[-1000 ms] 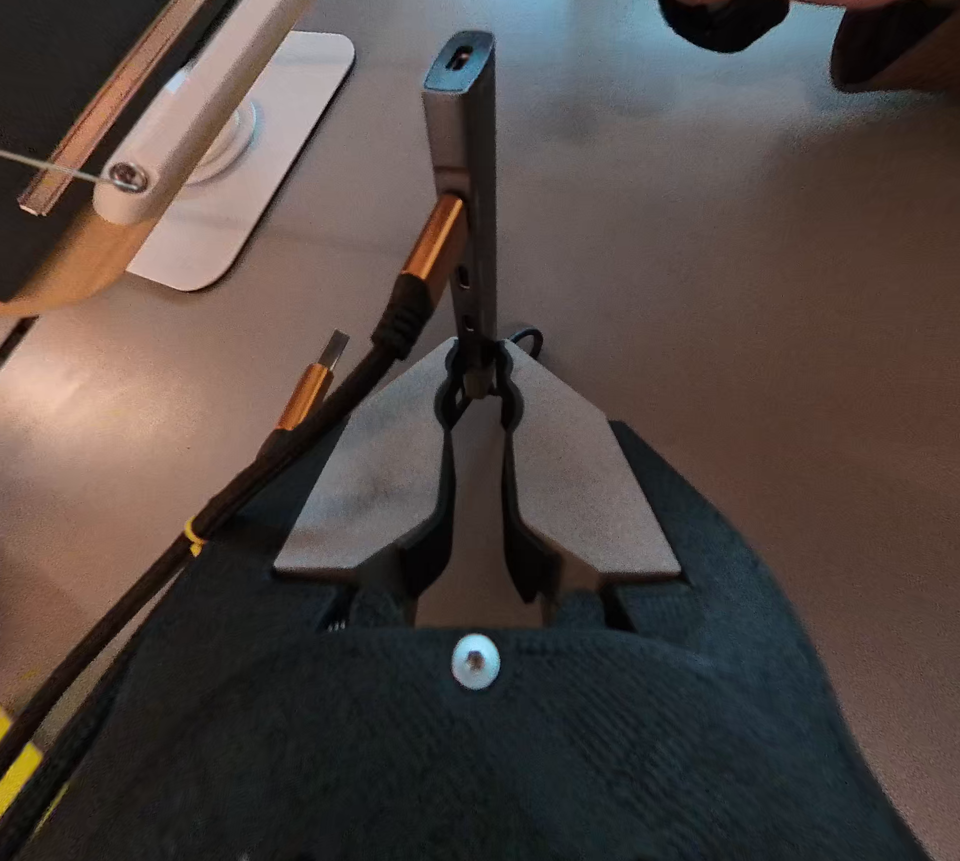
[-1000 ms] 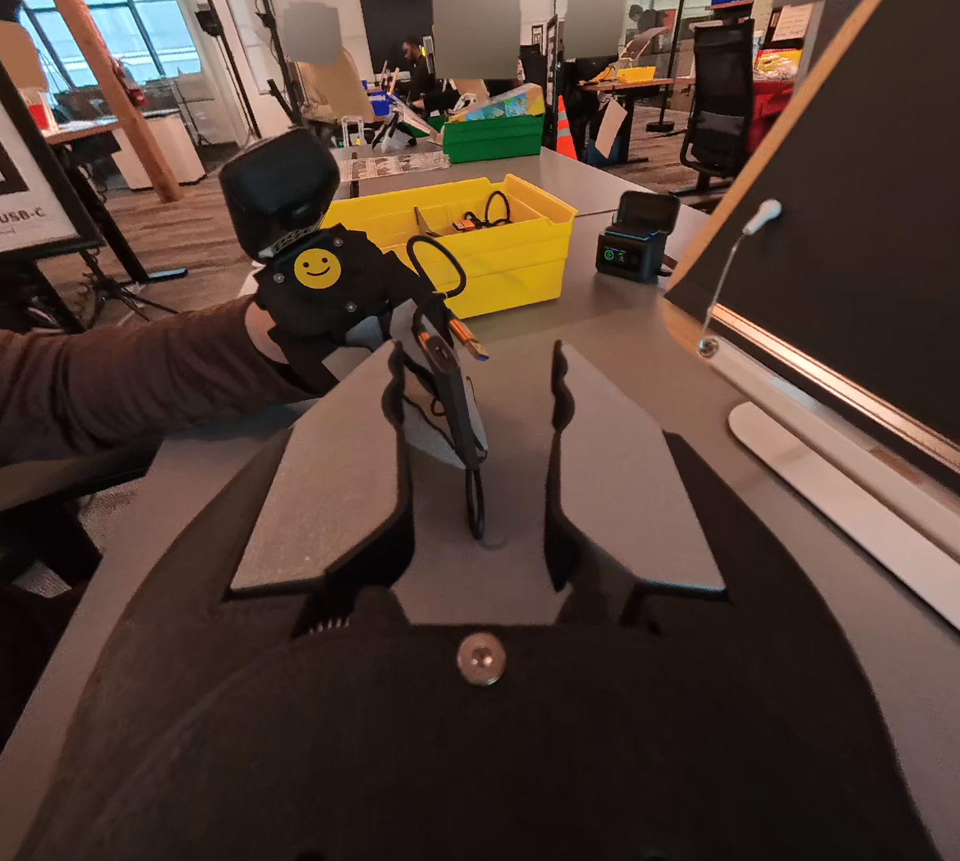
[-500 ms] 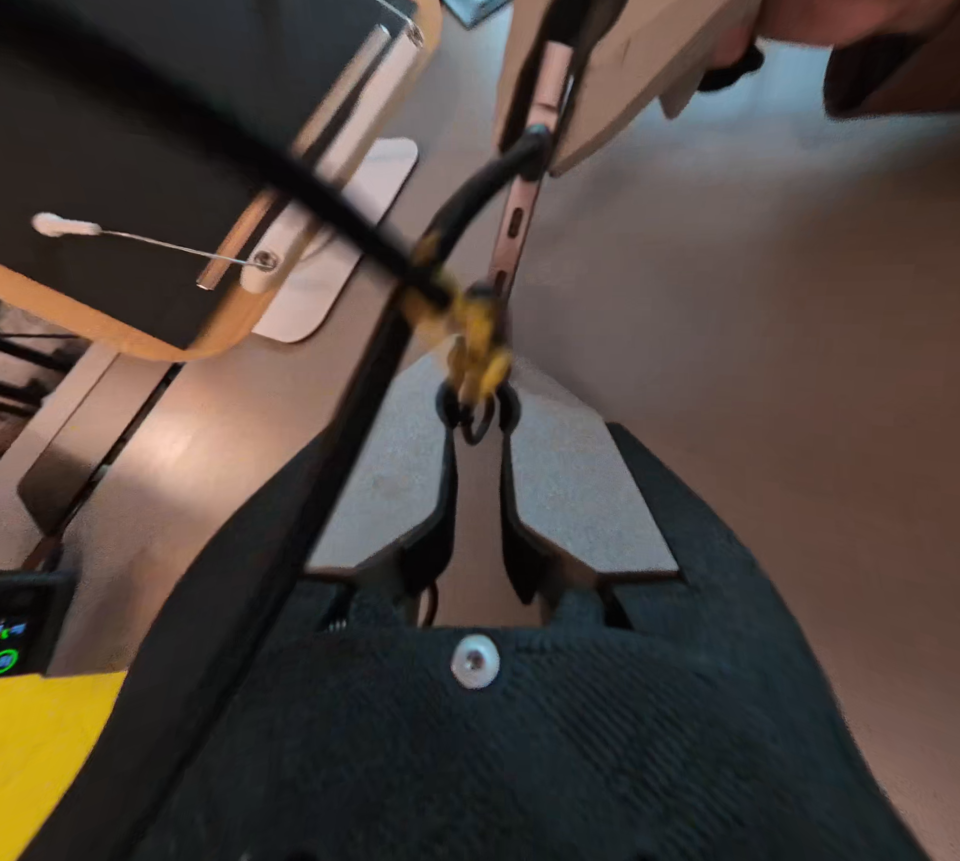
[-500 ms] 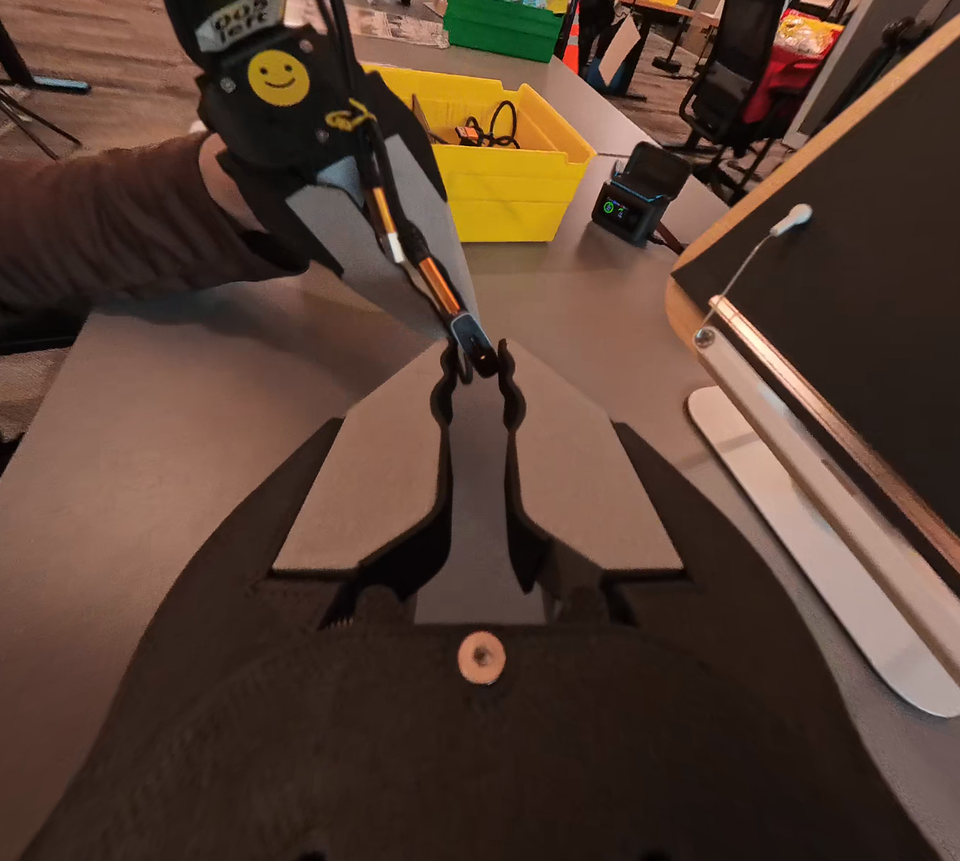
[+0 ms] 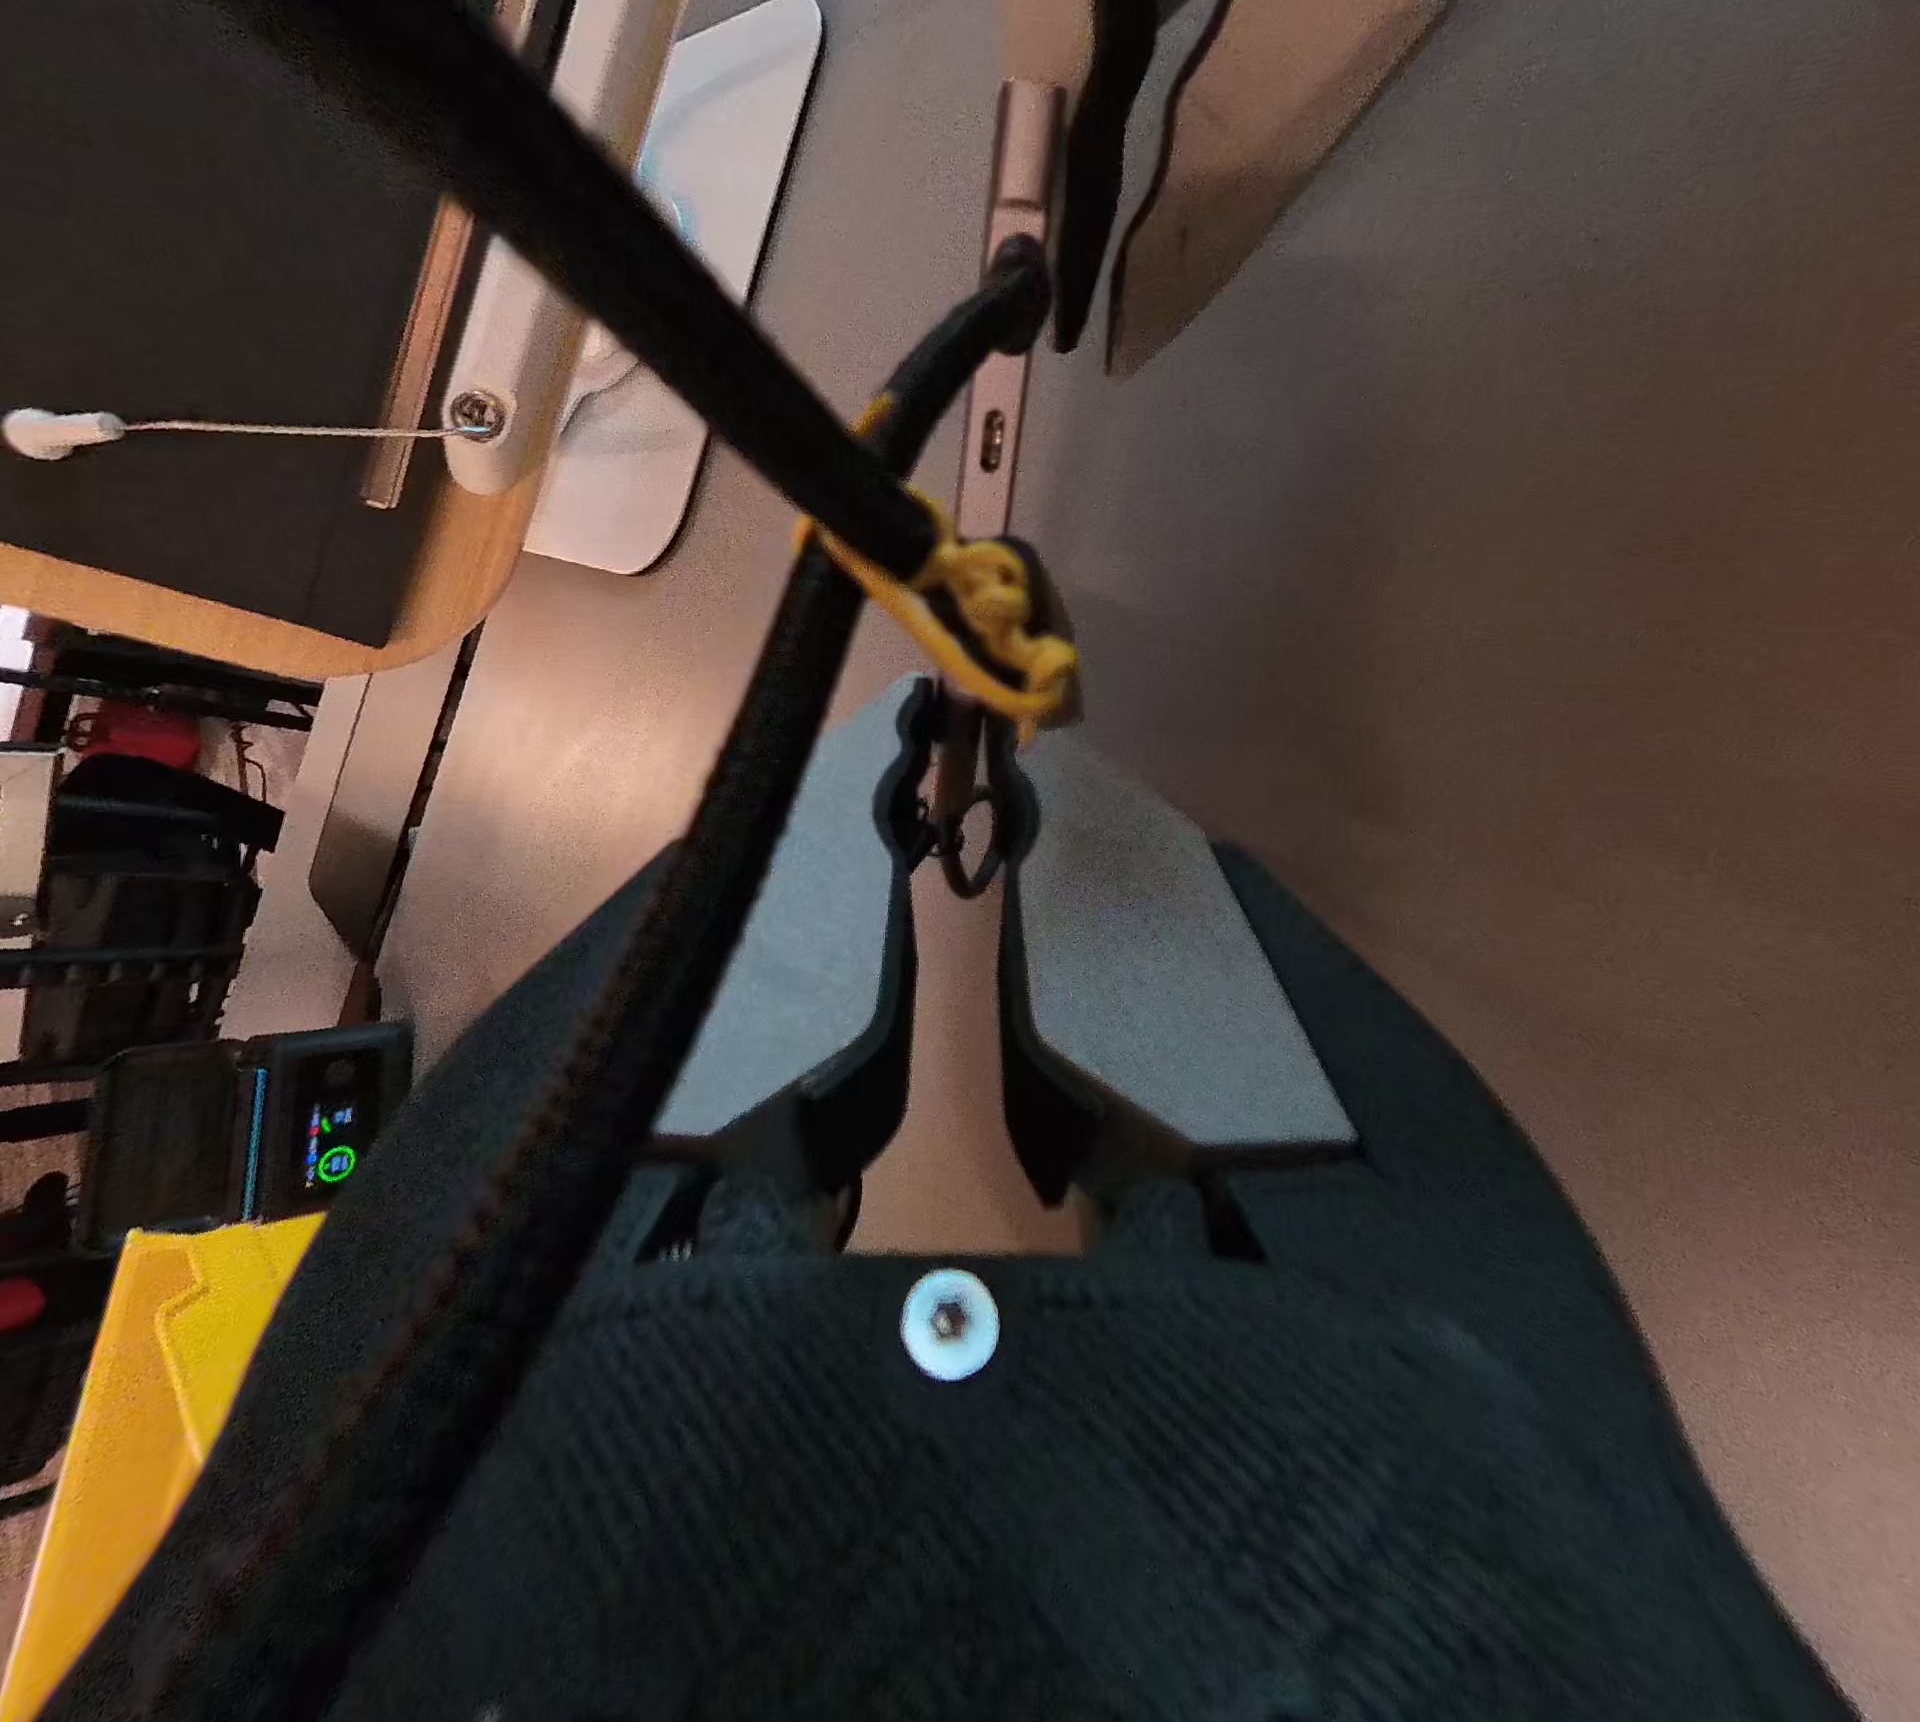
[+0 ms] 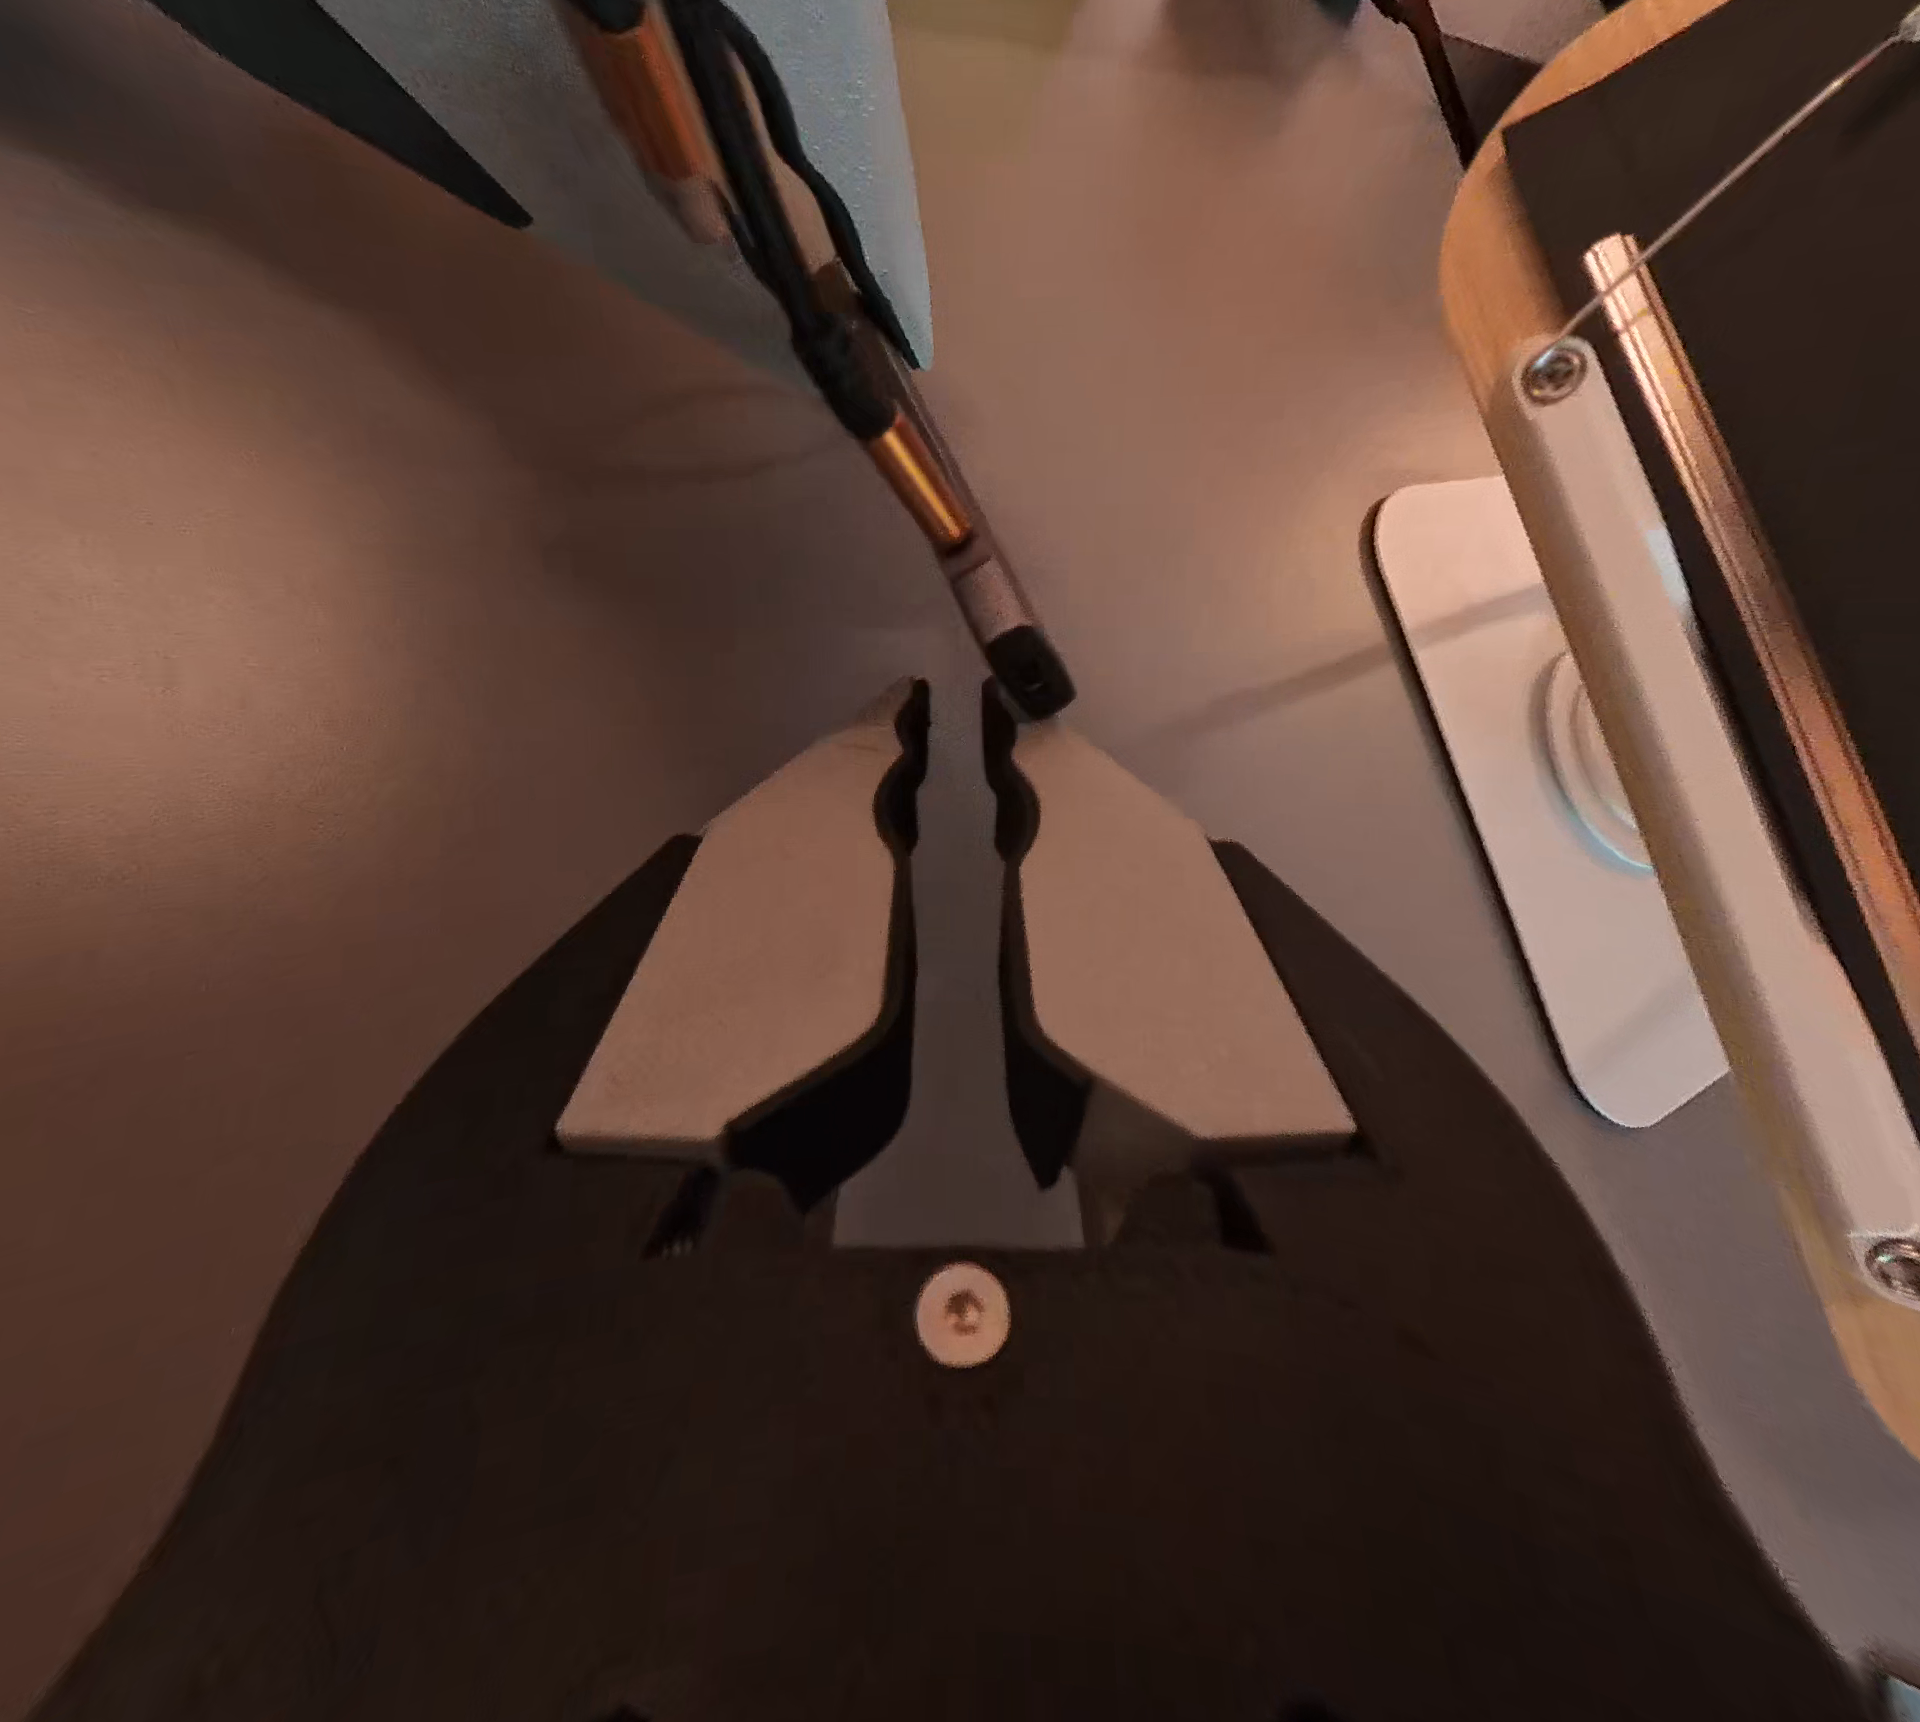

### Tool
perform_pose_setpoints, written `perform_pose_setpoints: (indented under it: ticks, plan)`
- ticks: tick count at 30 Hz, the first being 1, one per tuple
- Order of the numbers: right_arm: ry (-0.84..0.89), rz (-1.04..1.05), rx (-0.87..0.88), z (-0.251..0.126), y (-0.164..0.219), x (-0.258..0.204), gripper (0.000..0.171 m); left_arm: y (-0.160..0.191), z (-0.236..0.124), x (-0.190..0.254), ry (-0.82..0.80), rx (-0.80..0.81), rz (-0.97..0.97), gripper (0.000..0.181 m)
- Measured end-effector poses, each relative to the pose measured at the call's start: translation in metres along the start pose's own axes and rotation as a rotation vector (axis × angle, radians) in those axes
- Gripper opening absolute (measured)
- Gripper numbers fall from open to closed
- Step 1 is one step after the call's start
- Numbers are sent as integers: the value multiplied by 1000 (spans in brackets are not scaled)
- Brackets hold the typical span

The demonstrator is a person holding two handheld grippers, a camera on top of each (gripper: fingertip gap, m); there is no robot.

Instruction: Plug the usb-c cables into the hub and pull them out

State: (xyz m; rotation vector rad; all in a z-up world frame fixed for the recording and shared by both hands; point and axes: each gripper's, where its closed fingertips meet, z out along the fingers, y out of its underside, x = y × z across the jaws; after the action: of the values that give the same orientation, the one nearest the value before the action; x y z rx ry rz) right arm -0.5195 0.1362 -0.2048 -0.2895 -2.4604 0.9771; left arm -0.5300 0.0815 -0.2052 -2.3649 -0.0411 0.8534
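Two grippers work above grey table [image 6: 312, 633]. Left gripper [image 5: 956, 799], jaws closed on near end of hub [image 5: 1003, 384], holds it pointing away from us. Right gripper [image 6: 951, 716], jaws nearly shut on nothing we can see, has hub's far end just ahead of right fingertip. Black cable [image 5: 935, 363] with orange plug [image 6: 920, 483] sits in hub's side port. We judge unplugging in hand; next move: right jaws open, grip plug, pull straight out.

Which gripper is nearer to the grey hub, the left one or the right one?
Left. The left gripper is shut on the hub's near end; the right gripper has its fingertips just beside the hub's far end, without holding it.
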Motion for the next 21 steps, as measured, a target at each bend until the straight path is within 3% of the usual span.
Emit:
perform_pose_setpoints:
  ticks: [11,21]
  plan:
    - [132,58,109,-15,-15,24,21,1,5,-12,-105,-20,-4,7]
    - [109,211,190,-2,-6,35,17,2,10,-13,-116,-15,-16,7]
